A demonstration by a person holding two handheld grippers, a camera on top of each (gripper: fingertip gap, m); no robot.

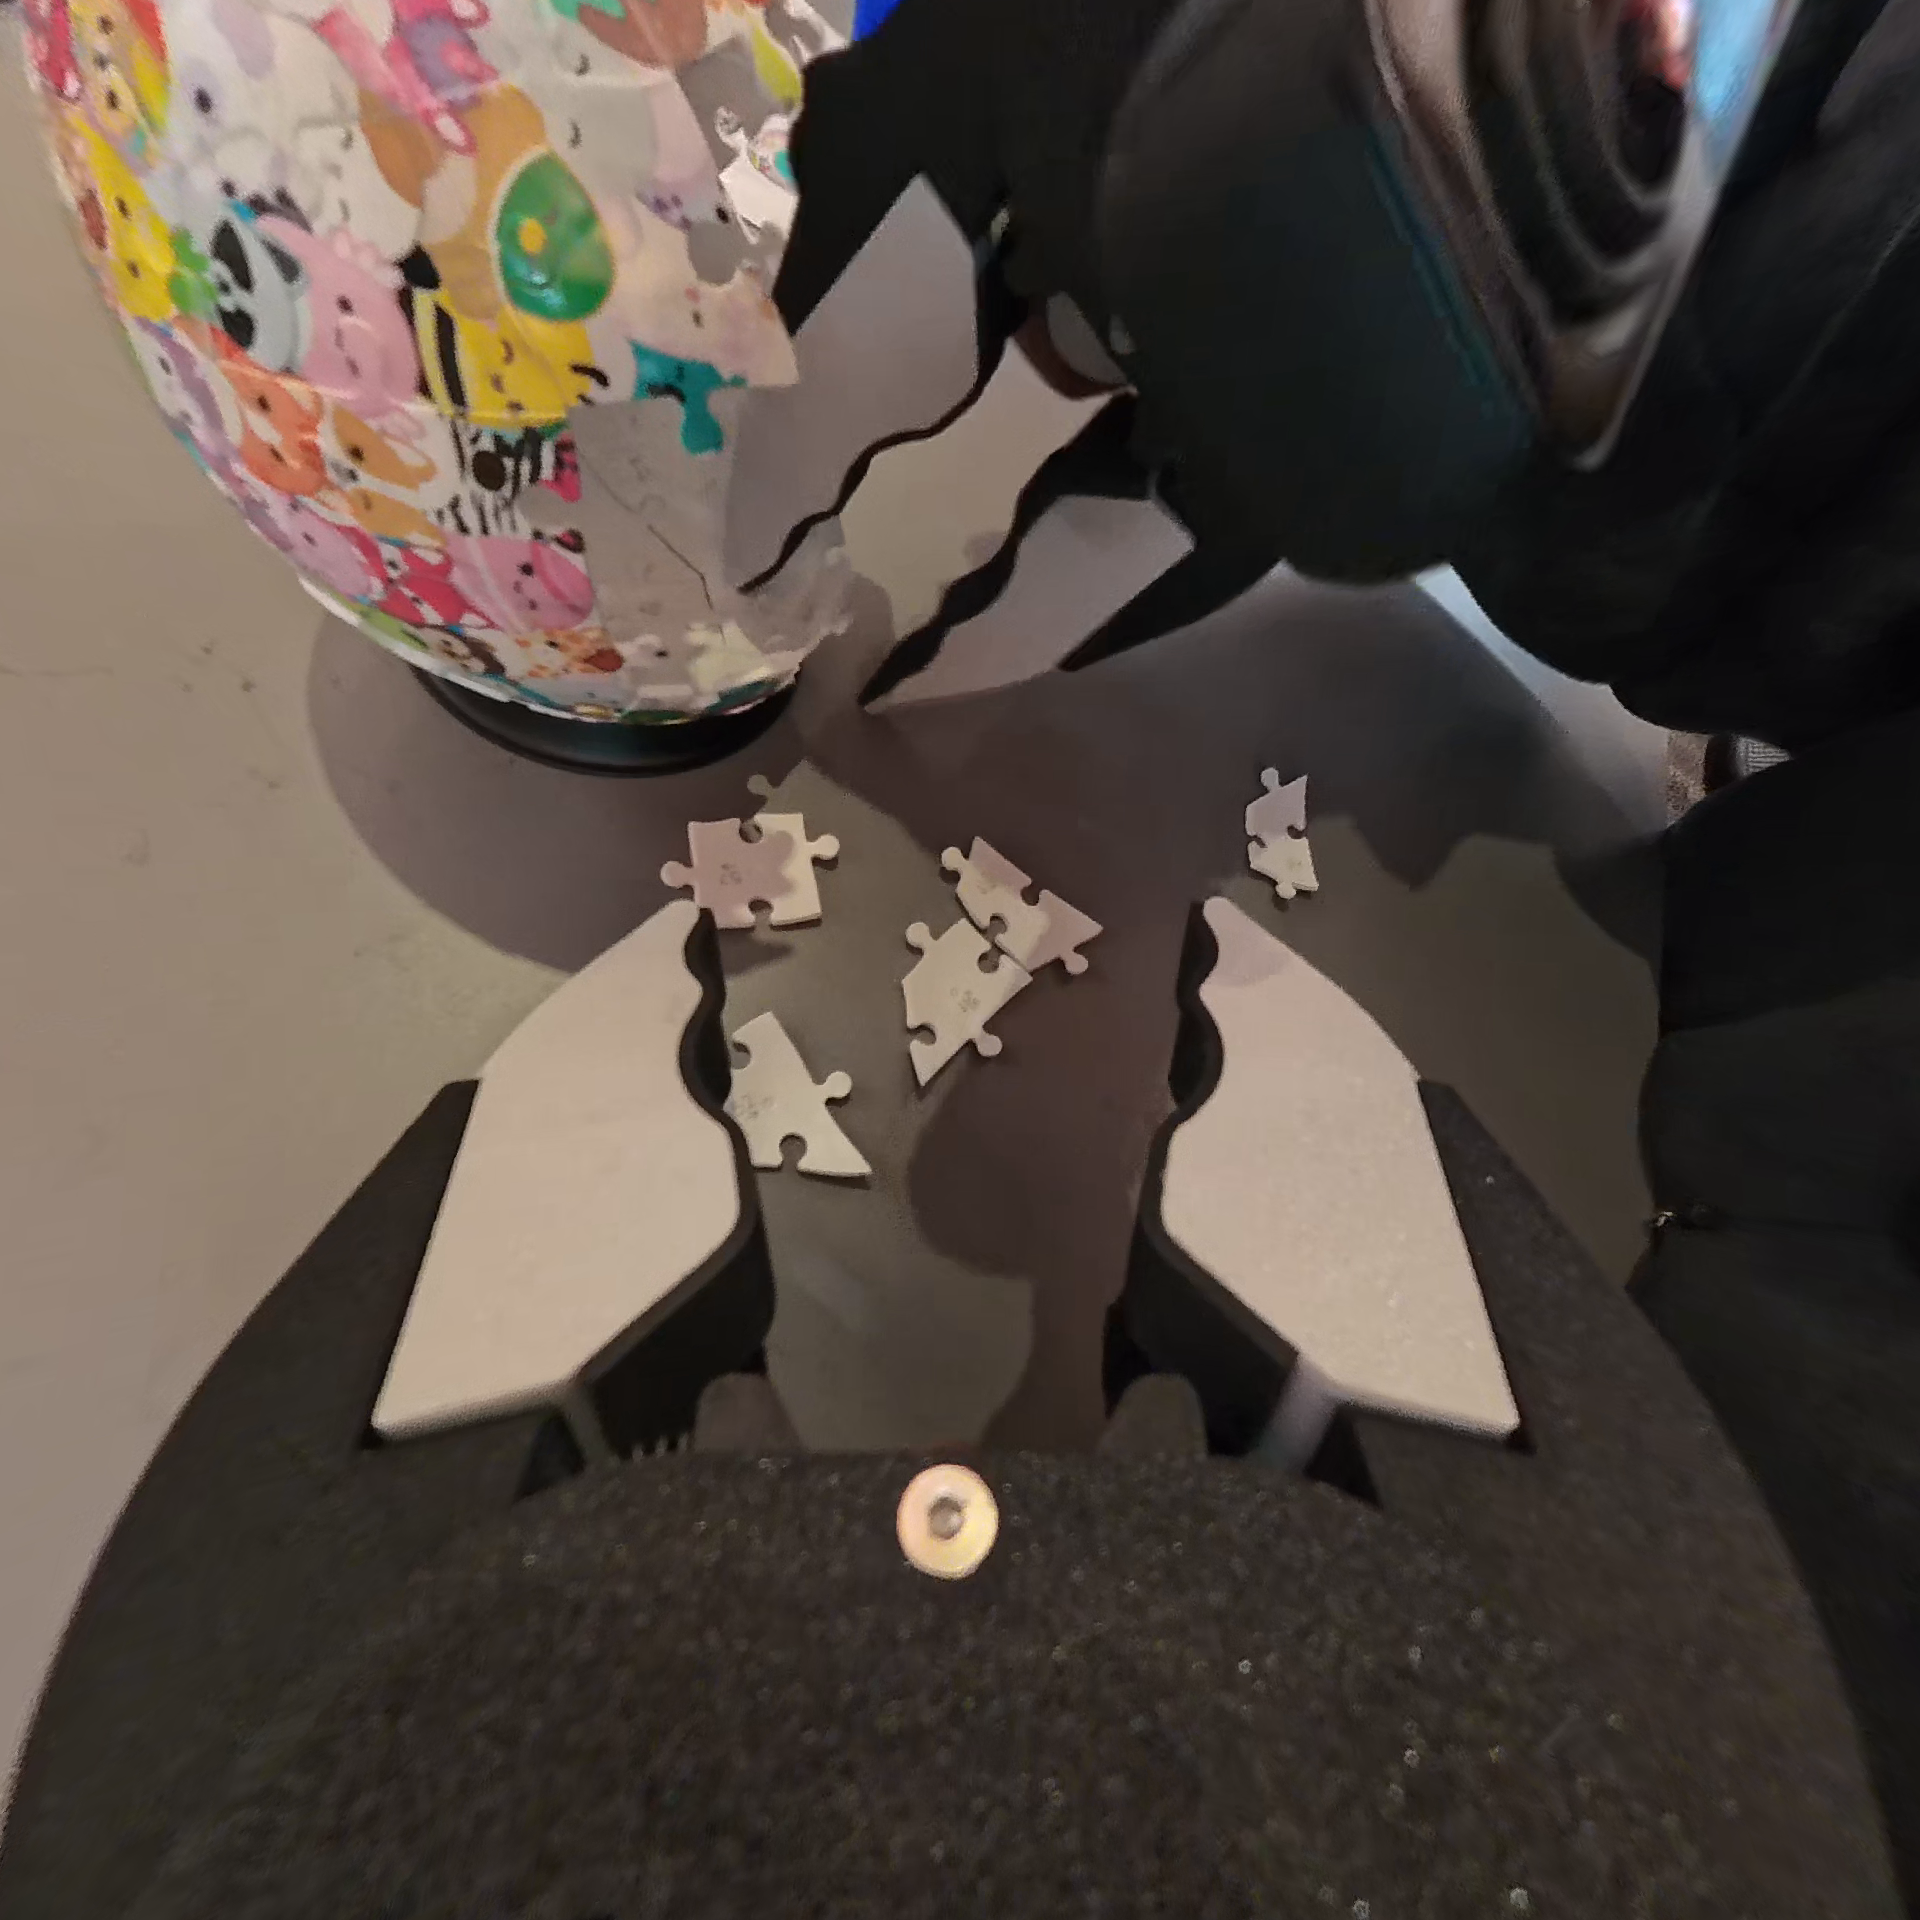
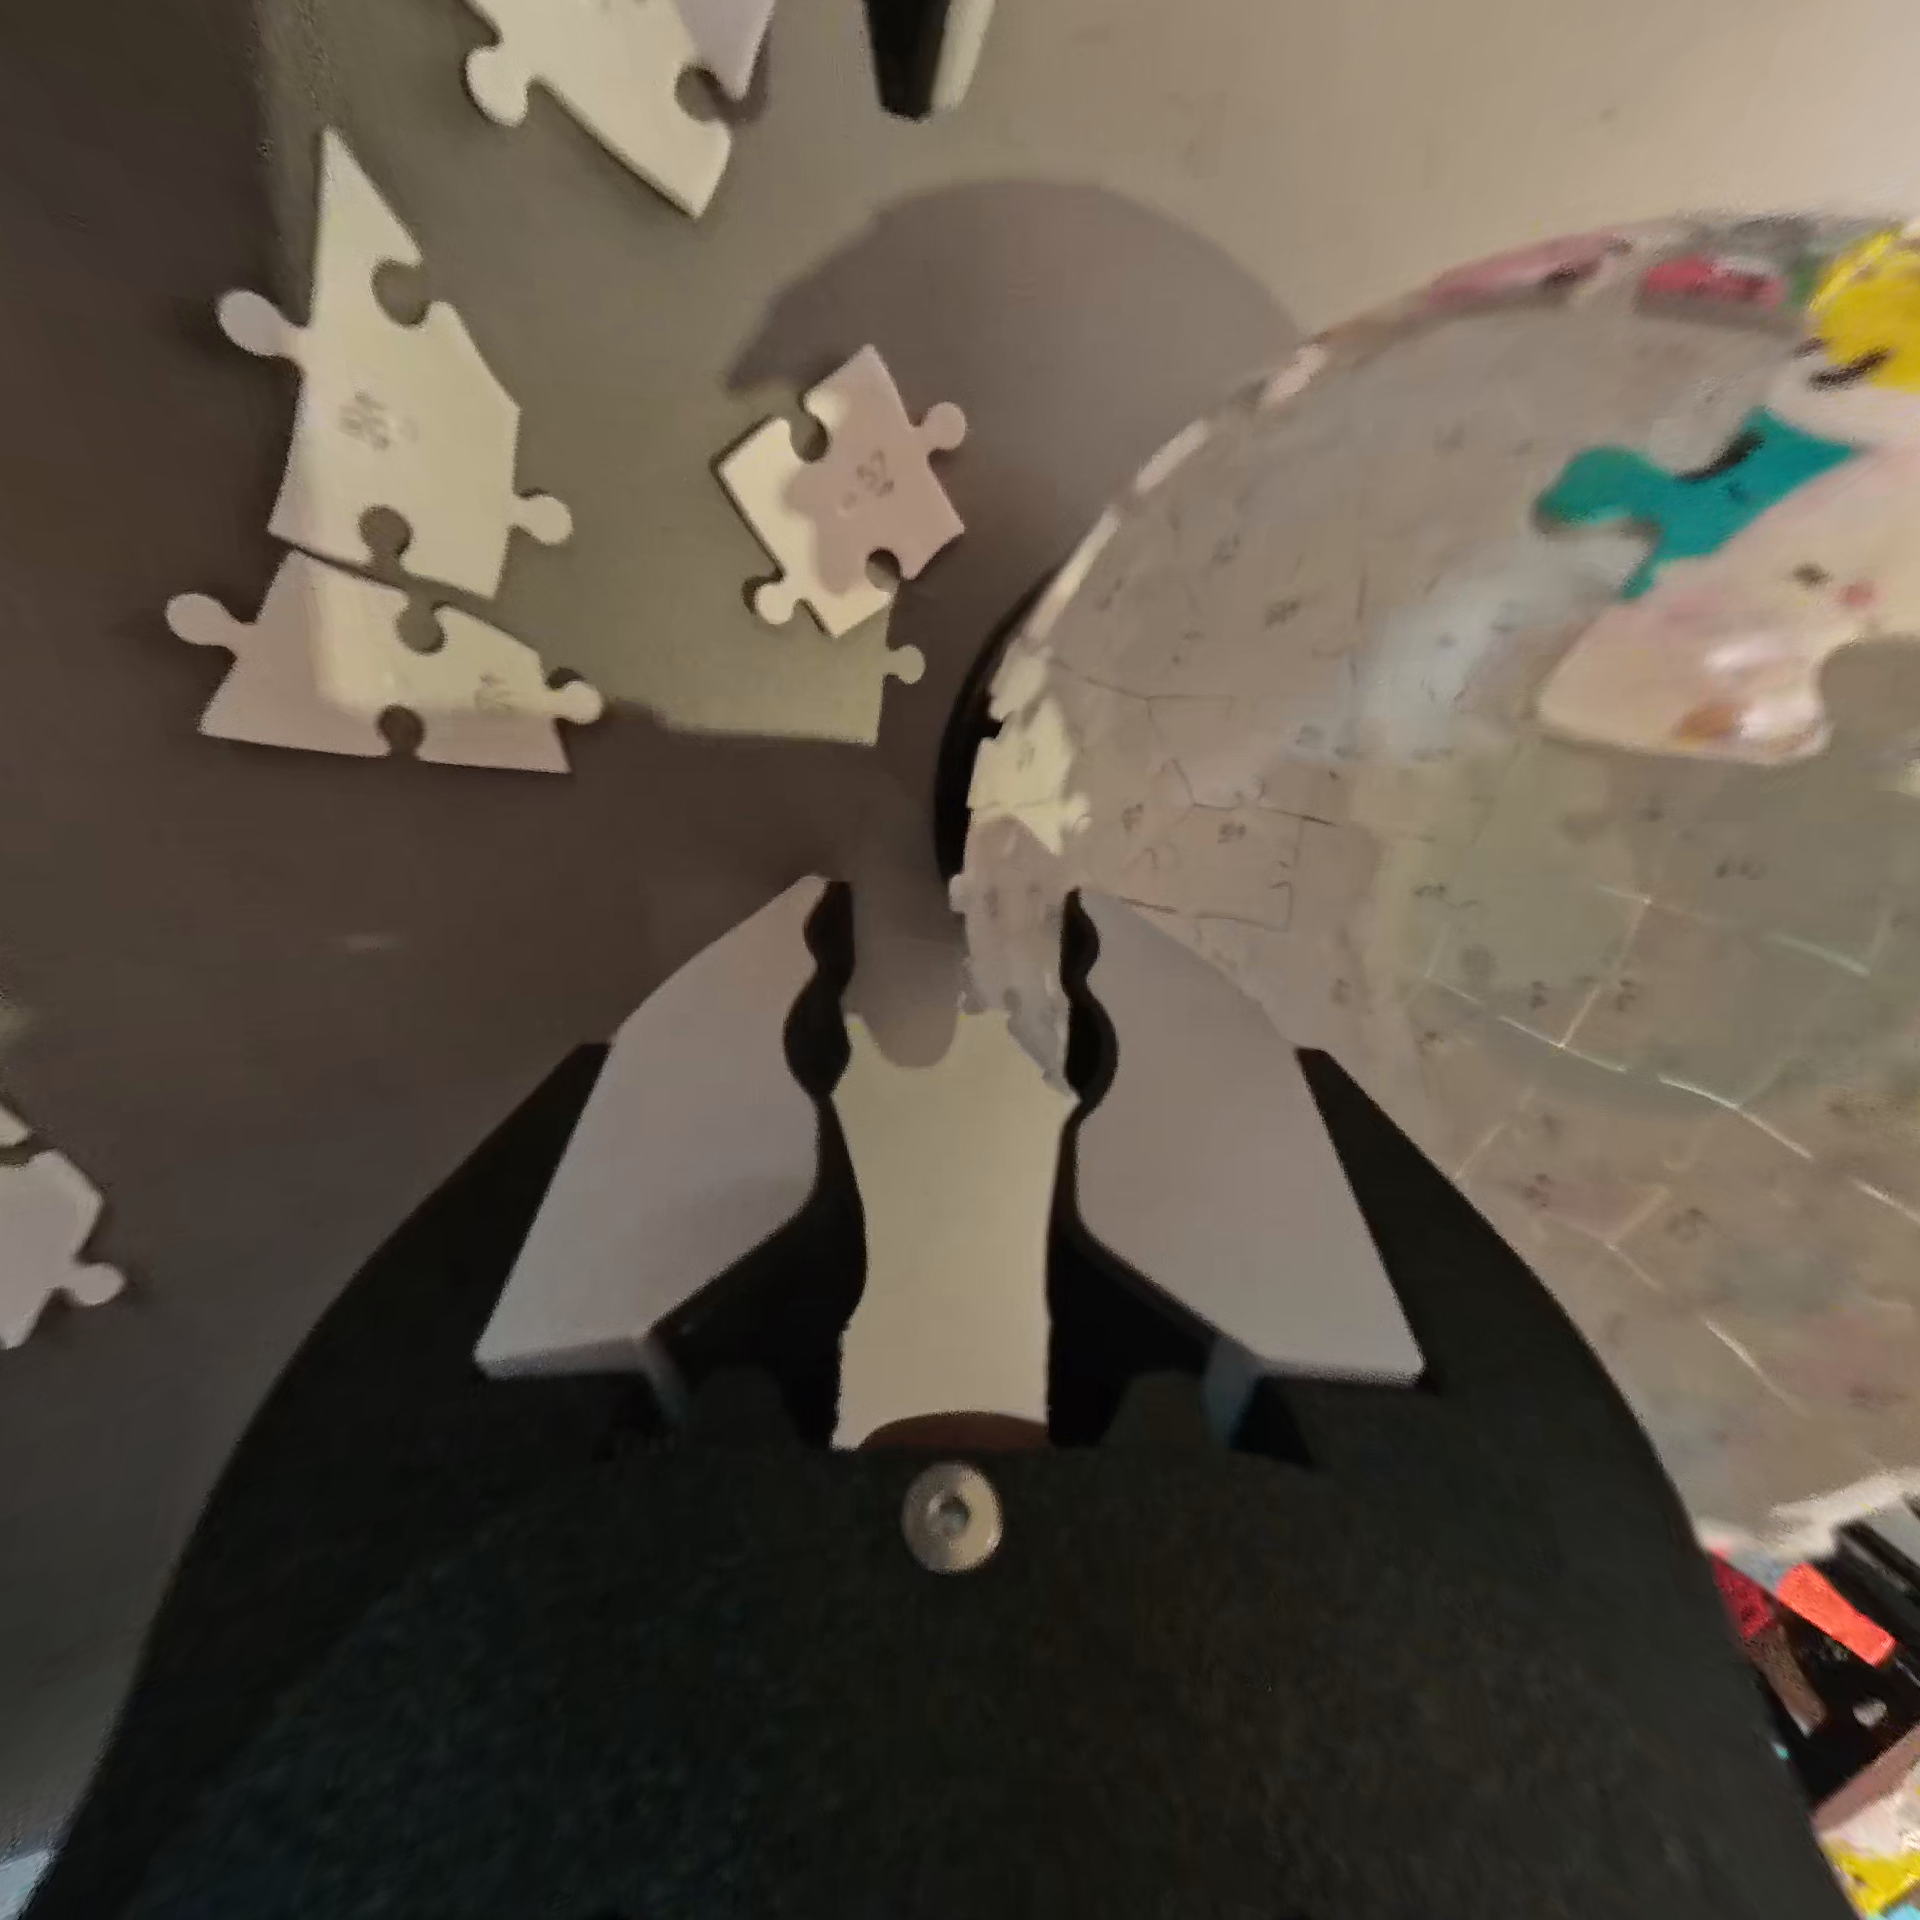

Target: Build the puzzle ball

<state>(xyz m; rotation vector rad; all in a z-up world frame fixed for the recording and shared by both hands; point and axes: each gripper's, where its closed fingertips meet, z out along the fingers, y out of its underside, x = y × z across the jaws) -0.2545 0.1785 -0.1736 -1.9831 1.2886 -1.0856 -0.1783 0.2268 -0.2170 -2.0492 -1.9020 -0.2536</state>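
Presently, left gripper (image 1: 951,914): low over the counter (image 1: 156,935), jaws wide apart, empty, loose puzzle pieces (image 1: 961,992) lying face-down between and beyond them. Right gripper (image 2: 951,899): angled down at the puzzle ball (image 2: 1455,831), jaws partly apart, straddling the jagged rim of the ball's unfinished opening; contact unclear through blur. Puzzle ball: colourful, seated on a black ring stand (image 1: 603,732), just beyond the pieces. Dark sleeve (image 1: 1714,520): fills the right of the left wrist view.

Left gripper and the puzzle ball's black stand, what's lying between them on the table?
In the left wrist view, one loose piece lies face-down between the left gripper and the stand; the others lie off to the side.
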